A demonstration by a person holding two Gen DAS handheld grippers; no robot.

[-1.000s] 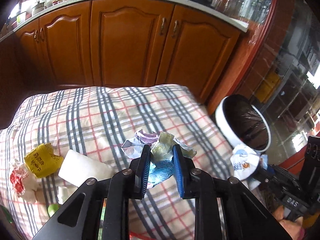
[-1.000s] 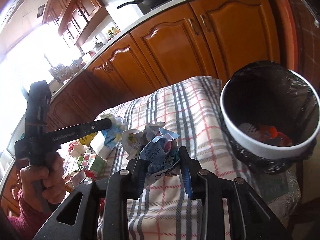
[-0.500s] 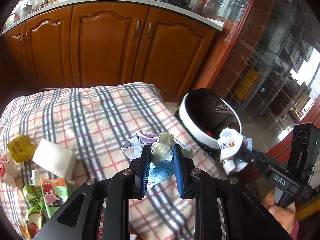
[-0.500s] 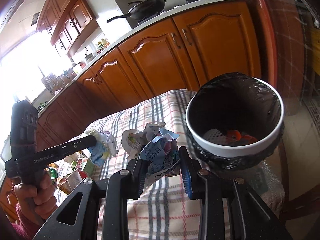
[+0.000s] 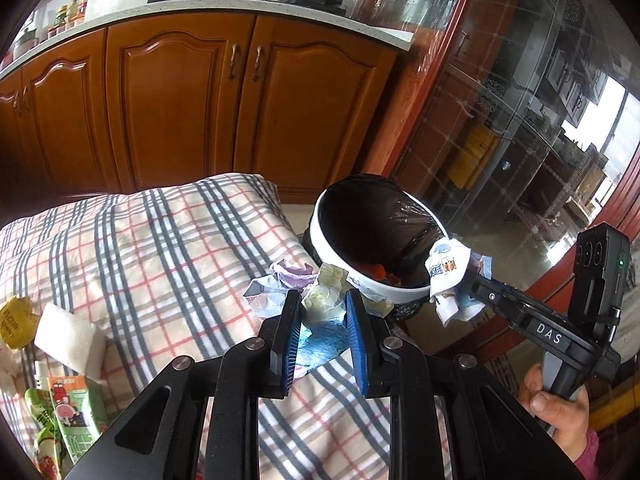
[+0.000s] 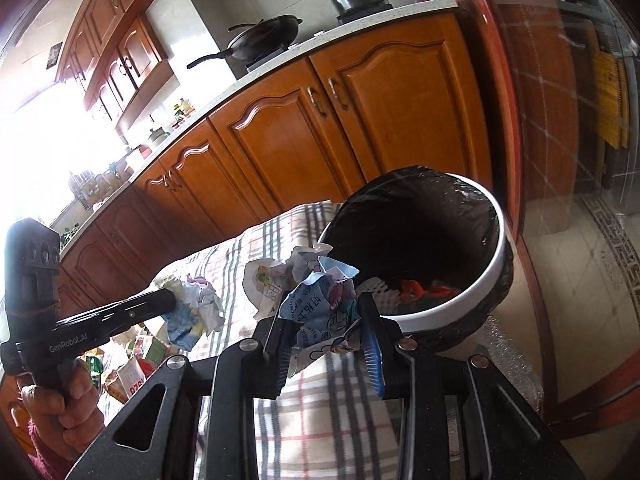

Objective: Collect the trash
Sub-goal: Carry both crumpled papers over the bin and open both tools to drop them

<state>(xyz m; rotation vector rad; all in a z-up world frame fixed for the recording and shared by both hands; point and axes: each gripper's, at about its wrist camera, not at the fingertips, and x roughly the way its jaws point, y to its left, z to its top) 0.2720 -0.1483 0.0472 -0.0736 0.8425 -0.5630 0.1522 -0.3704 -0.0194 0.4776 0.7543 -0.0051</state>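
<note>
My left gripper point(image 5: 320, 312) is shut on a crumpled wad of wrappers point(image 5: 316, 292), held over the right end of the plaid-covered table point(image 5: 160, 248), just left of the bin. My right gripper point(image 6: 326, 312) is shut on a crumpled blue and white wrapper point(image 6: 320, 300), held at the near rim of the bin. The white bin with a black liner point(image 6: 424, 248) stands beside the table's right end, with orange scraps inside; it also shows in the left wrist view point(image 5: 372, 240). In that view the right gripper's wrapper point(image 5: 448, 272) hangs over the bin's right rim.
More trash lies at the table's left end: a white packet point(image 5: 70, 340), a yellow wrapper point(image 5: 14, 320), green and orange sachets point(image 5: 68, 412). Wooden cabinets point(image 5: 180, 100) stand behind the table. A glass partition with a red frame point(image 5: 500, 100) stands behind the bin.
Both grippers have carried their wads rightward toward the bin. The bin now sits closer in both views, and the right wad has reached its rim.
</note>
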